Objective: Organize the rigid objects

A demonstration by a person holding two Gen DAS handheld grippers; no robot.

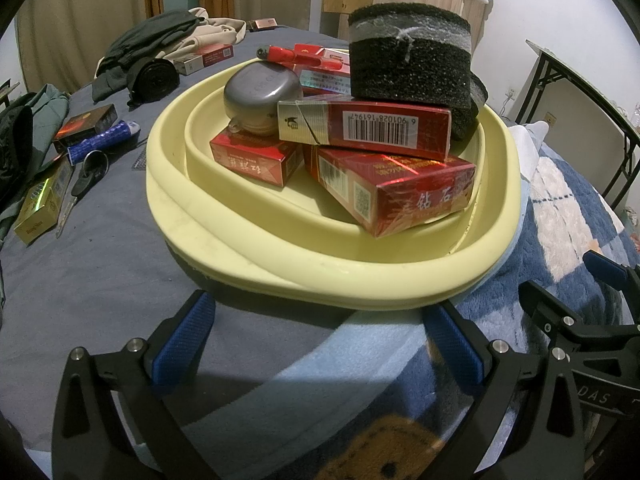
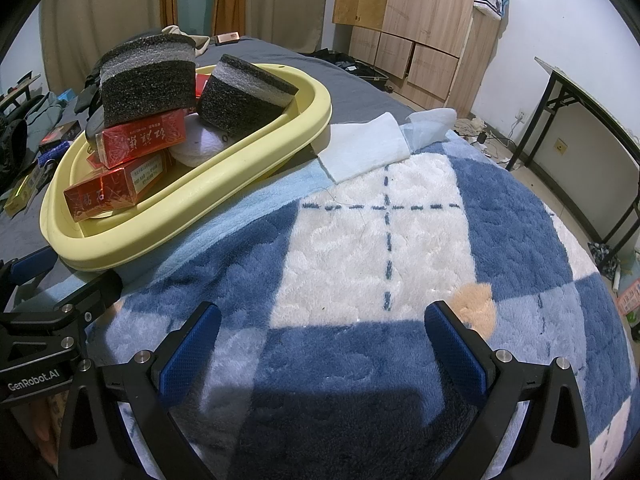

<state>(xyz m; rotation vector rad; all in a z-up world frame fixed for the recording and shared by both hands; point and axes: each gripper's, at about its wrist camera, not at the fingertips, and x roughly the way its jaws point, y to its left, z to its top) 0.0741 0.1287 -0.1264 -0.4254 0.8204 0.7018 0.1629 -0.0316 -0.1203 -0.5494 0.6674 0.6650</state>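
My yellow basin (image 1: 320, 276) sits on the bed, partly on the grey sheet (image 1: 100, 280) and partly on the pale blue towel (image 2: 360, 148). Inside it I count several red cigarette packs (image 1: 396, 192), some stacked across each other; one with a barcode (image 1: 364, 130) lies on top of two others. A grey rounded case (image 1: 260, 94) leans against that pack, and a red lighter (image 1: 280, 55) lies on the packs at the back. A black foam block with a grey band (image 1: 410, 56) stands on the barcode pack; from the right wrist view I see a second foam block (image 2: 244, 92) tilted against the basin's far wall, with a white round pad (image 2: 200, 146) beneath it.

My left gripper (image 1: 320, 344) hovers just before the basin's near rim, jaws spread wide and holding nothing. My right gripper (image 2: 320, 344) is likewise wide apart and empty, over the blue-and-white plush blanket (image 2: 400, 240), beside the basin.

Left on the sheet: a dark box (image 1: 86, 124), a blue tube (image 1: 102, 140), scissors (image 1: 82, 184), a gold box (image 1: 40, 208) and a heap of clothes (image 1: 160, 40). Nothing lies between the left gripper and the basin.
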